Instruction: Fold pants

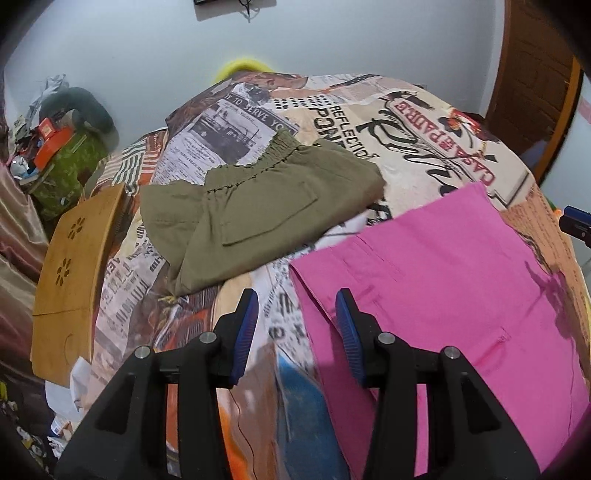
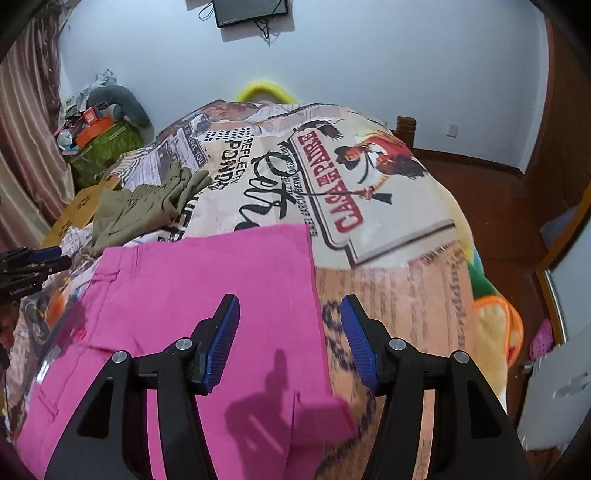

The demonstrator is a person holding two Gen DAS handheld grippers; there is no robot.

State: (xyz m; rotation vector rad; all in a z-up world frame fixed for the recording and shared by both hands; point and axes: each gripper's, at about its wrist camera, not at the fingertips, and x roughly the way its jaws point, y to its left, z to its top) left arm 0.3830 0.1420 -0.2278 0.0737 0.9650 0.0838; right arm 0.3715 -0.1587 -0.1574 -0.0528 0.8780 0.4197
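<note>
Two gaping tools (image 1: 297,314) (image 2: 290,317) over pink pants (image 2: 207,288), seemingly folded.

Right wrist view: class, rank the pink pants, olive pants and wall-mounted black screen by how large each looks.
1. pink pants, though nearest the camera
2. olive pants
3. black screen, farthest and cut off by the frame

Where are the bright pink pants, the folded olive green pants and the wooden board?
bright pink pants (image 2: 207,280), right wrist view, flat middle.
folded olive green pants (image 1: 258,218), left wrist view, pocket.
wooden board (image 1: 70,266), left wrist view, centre.
</note>
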